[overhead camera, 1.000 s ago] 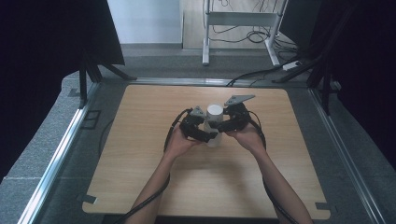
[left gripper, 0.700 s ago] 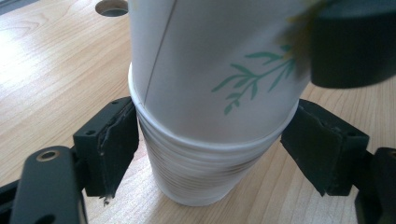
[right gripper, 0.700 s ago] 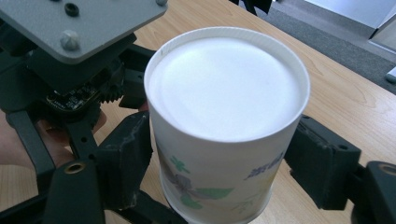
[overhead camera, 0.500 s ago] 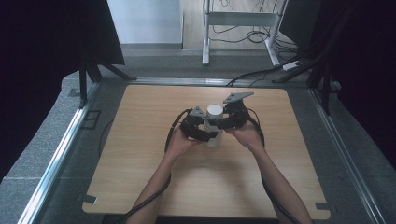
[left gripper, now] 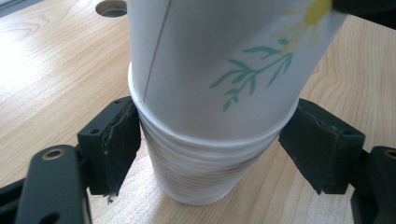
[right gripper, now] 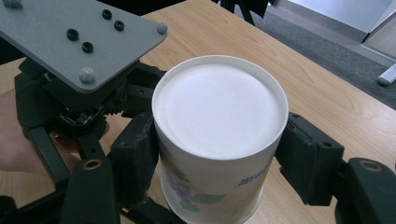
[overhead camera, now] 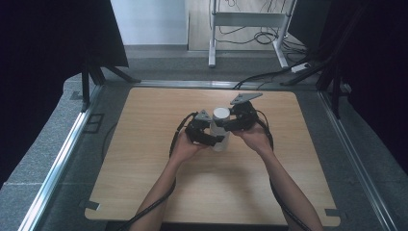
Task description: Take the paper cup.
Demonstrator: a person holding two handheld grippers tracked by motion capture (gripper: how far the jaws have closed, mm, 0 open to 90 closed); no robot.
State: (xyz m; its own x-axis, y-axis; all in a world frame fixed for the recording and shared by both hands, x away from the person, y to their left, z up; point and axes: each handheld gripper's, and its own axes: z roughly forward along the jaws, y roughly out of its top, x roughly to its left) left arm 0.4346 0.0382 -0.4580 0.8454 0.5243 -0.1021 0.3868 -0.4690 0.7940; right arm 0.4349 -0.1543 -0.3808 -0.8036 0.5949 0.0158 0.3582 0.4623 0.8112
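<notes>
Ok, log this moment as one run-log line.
scene: inverted paper cup stack on wooden table | left tool: closing around lower cups, grip unclear | right tool: closing on top cup

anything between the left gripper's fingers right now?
Yes: a stack of paper cups, its lower cup's ridged wall between the left gripper fingers, in the left gripper view.

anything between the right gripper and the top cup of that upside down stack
Nothing visible. In the right gripper view the right gripper has the upturned top cup directly between its jaws, which have just been closing and sit against its sides. The left gripper brackets the lower stacked cups below, clear of that grasp.
</notes>
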